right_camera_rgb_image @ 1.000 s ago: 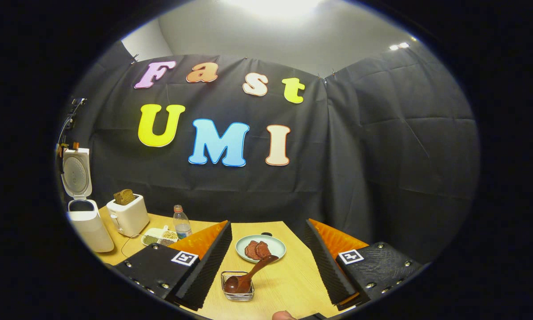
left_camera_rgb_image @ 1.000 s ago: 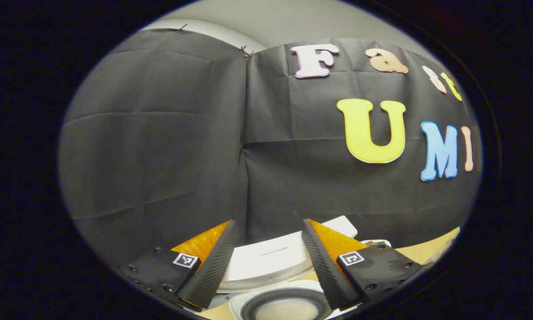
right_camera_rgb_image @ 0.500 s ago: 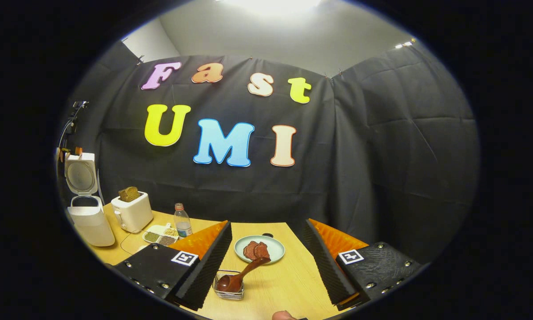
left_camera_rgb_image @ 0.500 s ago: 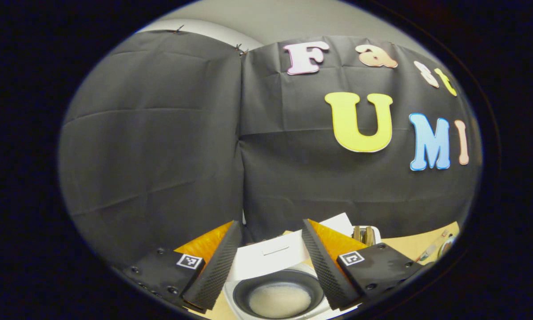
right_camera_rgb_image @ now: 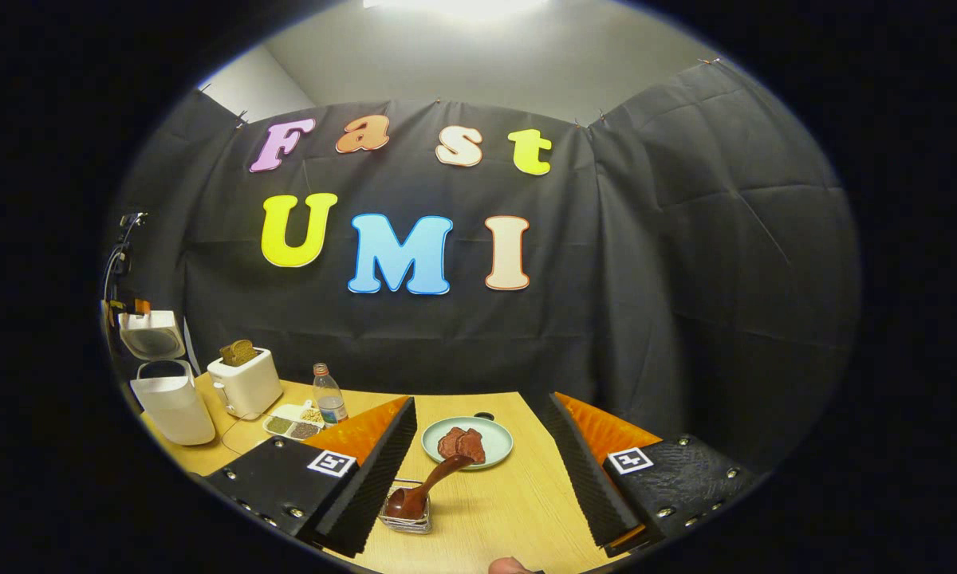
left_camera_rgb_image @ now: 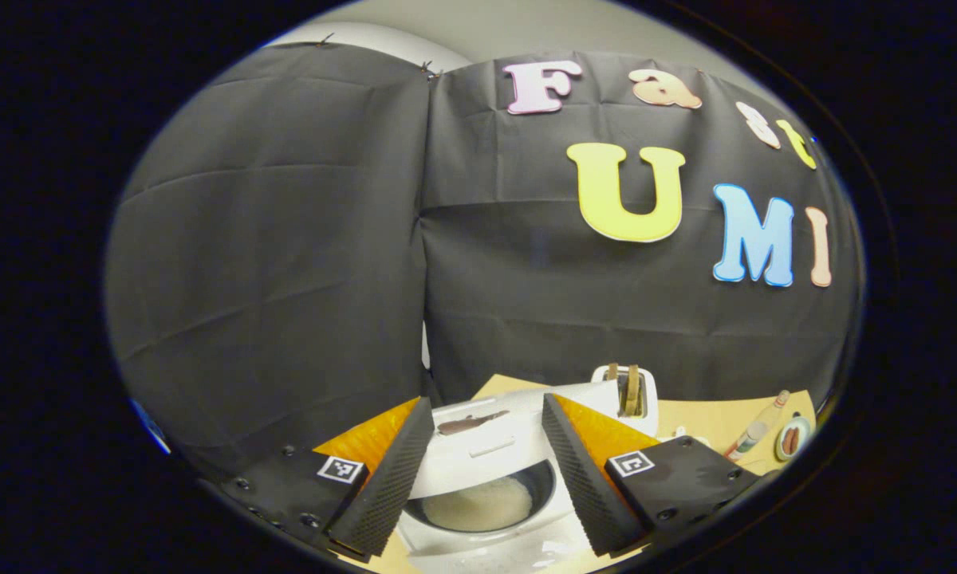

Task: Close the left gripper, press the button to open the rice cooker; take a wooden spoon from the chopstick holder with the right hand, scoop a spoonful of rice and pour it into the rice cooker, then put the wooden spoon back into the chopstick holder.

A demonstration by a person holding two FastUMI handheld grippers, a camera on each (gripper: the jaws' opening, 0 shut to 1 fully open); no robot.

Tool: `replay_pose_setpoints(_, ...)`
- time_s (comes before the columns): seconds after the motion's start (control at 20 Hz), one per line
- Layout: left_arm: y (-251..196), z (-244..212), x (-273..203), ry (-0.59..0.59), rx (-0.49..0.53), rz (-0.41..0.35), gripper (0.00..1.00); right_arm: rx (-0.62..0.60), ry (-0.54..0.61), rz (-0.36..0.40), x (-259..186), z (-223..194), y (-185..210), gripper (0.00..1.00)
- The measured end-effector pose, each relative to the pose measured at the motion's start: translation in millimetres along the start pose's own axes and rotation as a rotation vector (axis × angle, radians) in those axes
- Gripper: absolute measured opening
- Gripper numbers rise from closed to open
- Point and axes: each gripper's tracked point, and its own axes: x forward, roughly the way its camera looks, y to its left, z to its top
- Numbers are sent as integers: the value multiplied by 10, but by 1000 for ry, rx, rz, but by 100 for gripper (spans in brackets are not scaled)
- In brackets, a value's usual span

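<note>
In the left gripper view, the left gripper (left_camera_rgb_image: 478,470) is hanging with its jaws spread, pinching nothing, just above the rice cooker (left_camera_rgb_image: 490,486). The cooker's lid is standing open and white rice (left_camera_rgb_image: 478,504) is showing in the dark inner pot. A toaster (left_camera_rgb_image: 627,391) is standing just behind the cooker, to its right.

In the right gripper view, the right gripper (right_camera_rgb_image: 478,470) is also spread and empty. The wooden spoon (right_camera_rgb_image: 424,488) is leaning in the chopstick holder (right_camera_rgb_image: 405,518), a low wire basket, bowl down and handle slanting up toward the plate (right_camera_rgb_image: 494,442) behind. The holder is sitting near this gripper's left finger. The spoon looks light, stiff and smooth, so the raised handle seems the place to pinch.
</note>
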Motion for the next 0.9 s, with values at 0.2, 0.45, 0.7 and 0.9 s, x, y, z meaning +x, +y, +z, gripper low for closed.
replay_pose_setpoints(0.2, -96, -372, -102, 54, -17, -19, 96, -24, -13, 17, -24, -2, -49, 99)
replay_pose_setpoints(0.45, -195, -877, -139, 131, -23, -23, 96, -36, 0, 19, -25, -74, -165, 99)
replay_pose_setpoints(0.7, -284, -1238, -112, 186, 5, -10, 96, -31, 11, 10, -67, -126, -284, 99)
replay_pose_setpoints(0.9, -304, -1361, -72, 206, 22, 1, 96, -25, 16, 3, -98, -165, -347, 99)
